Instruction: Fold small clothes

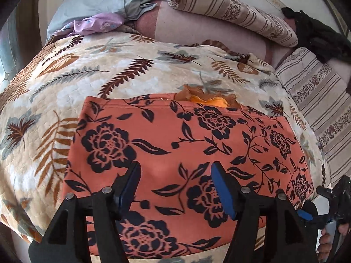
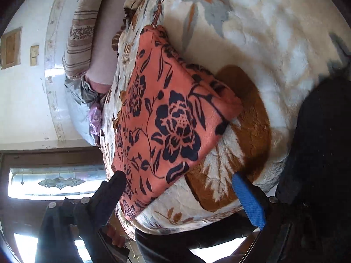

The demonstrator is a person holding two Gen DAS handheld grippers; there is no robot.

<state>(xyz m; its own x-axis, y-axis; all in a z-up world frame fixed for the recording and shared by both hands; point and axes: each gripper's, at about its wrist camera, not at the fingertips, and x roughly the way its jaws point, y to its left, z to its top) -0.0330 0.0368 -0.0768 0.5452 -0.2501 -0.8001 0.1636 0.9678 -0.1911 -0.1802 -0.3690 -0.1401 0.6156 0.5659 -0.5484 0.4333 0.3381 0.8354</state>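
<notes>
An orange garment with black flowers [image 1: 175,144] lies folded flat into a rectangle on a cream leaf-print blanket [image 1: 65,76]. A bit of yellow and brown lining [image 1: 206,98] peeks out at its far edge. My left gripper [image 1: 175,171] is open just above the garment's near half, holding nothing. In the right wrist view, rolled sideways, the garment [image 2: 166,118] lies ahead of my right gripper [image 2: 177,182], which is open and empty over the blanket [image 2: 263,32] at the garment's near corner. The right gripper also shows at the right edge of the left wrist view [image 1: 329,208].
Striped bolster pillows [image 1: 230,8] and a pink cushion [image 1: 208,32] lie behind the blanket. A grey-blue cloth [image 1: 105,2] and a lilac flowered cloth [image 1: 96,24] sit at the back left, a black garment [image 1: 316,32] at the back right. A door with glass [image 2: 54,182] shows in the right wrist view.
</notes>
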